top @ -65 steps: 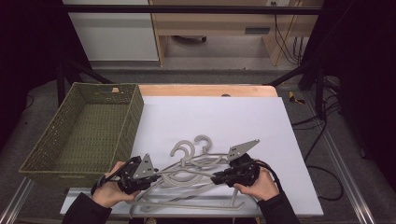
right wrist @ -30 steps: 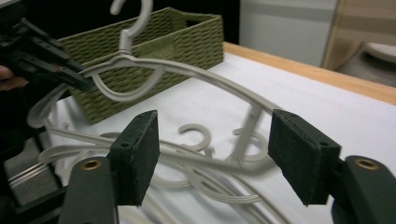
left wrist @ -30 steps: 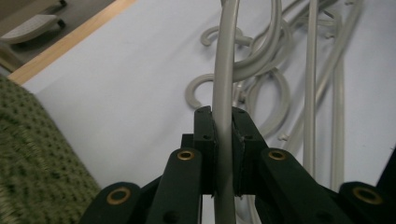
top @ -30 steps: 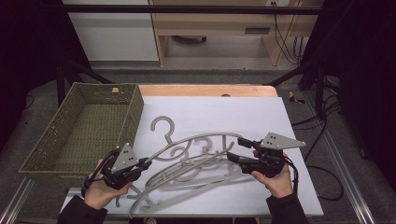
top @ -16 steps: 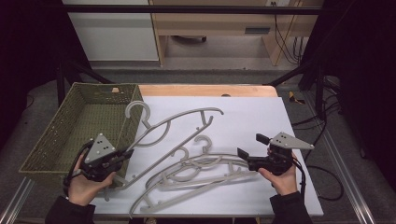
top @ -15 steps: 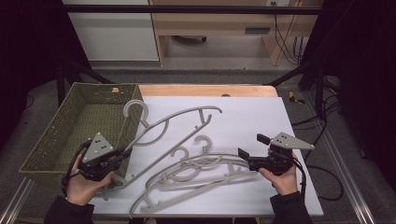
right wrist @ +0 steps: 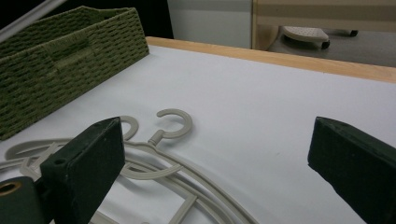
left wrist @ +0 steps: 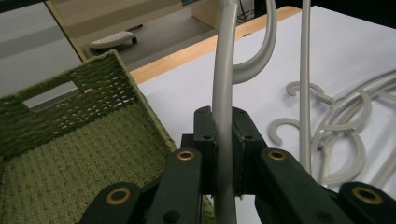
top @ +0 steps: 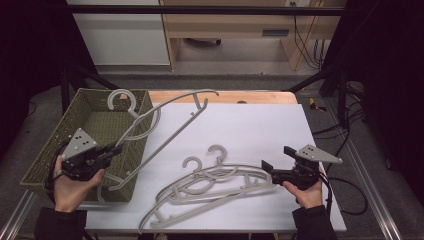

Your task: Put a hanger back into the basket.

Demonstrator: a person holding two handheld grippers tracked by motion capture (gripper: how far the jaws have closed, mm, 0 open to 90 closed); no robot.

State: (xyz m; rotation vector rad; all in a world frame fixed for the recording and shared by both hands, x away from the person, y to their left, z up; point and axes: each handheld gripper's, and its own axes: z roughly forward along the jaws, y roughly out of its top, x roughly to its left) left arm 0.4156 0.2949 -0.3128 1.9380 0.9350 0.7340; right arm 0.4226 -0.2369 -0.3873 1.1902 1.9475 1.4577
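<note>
Your left gripper [top: 118,147] clamped one hanger [top: 165,117] over the basket [top: 95,107] at ten o'clock; right gripper [top: 266,167] gaped; two hangers [top: 210,185] remained.

Basket [top: 102,125]: green woven fibre, rough.
Hangers [top: 210,182]: grey plastic, smooth, matt.
Table cover [top: 250,130]: white, matt.
Table edge [top: 260,97]: wood.

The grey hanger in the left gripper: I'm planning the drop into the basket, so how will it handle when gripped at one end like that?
The hanger probably is stiff: clamped by the left gripper, it keeps its shape over the basket. It looks thin and light. Its smooth bar may twist between the pads.
</note>
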